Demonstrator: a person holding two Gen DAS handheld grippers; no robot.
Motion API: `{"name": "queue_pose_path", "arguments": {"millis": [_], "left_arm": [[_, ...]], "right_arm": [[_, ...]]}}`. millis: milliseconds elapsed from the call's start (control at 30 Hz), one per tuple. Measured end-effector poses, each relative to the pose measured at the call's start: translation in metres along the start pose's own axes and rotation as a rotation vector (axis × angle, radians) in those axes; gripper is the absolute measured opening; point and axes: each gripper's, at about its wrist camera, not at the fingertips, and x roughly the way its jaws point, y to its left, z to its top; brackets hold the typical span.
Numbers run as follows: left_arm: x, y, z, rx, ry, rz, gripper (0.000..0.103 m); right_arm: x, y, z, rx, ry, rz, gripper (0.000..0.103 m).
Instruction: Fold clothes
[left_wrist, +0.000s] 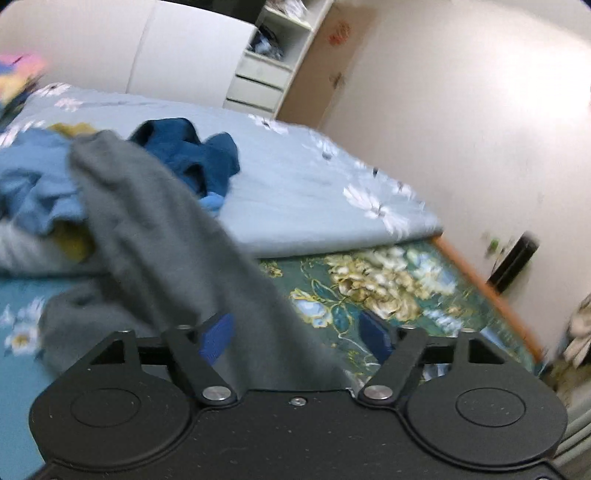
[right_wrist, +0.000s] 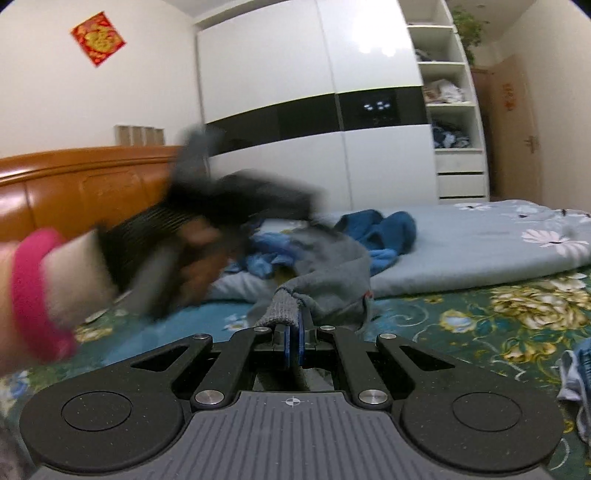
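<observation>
the right gripper (right_wrist: 293, 341) is clamping its blue pads tight on the ribbed cuff of the grey sweater (right_wrist: 332, 269), which is trailing back over the green floral bedspread (right_wrist: 480, 325) toward the pile of blue clothes (right_wrist: 376, 229) on the pale quilt (right_wrist: 480, 243). the left gripper (left_wrist: 295, 339) is standing spread wide, grey cloth lying loose between its fingers (left_wrist: 216, 338), pressed by neither pad. a blurred gloved hand (right_wrist: 199, 243) is crossing the right wrist view.

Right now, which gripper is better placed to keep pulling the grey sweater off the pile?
Right. The right gripper is shut on the grey sweater's ribbed cuff. The left gripper is open; the sweater only drapes between its fingers.
</observation>
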Motion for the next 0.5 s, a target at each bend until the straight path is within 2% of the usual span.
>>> {"name": "queue_pose_path", "arguments": {"millis": [133,233,300,333,367,433,500], "left_arm": [[0.046,-0.019,0.007,0.082,0.089,0.225,0.073],[0.059,-0.014,0.001,0.088,0.122,0.299,0.066],[0.058,0.003,-0.004,-0.002,0.116,0.306,0.044],[0.053,0.014,-0.007,-0.048,0.109,0.31,0.015],[0.049,0.024,-0.011,-0.094,0.103,0.314,0.001],[0.024,0.047,-0.02,-0.142,0.039,0.334,0.001],[-0.011,0.067,-0.035,-0.179,-0.038,0.316,0.0]], "right_arm": [[-0.003,0.009,-0.006,-0.01,0.006,0.06,0.003],[-0.013,0.014,-0.013,-0.02,0.01,0.099,0.003],[-0.019,0.014,-0.017,-0.018,0.013,0.114,0.003],[-0.02,0.013,-0.017,-0.015,0.013,0.117,0.003],[-0.022,0.012,-0.018,-0.011,0.012,0.119,0.003],[-0.025,0.012,-0.019,-0.002,0.009,0.128,0.003],[-0.03,0.011,-0.021,0.007,0.006,0.142,0.003]]}}
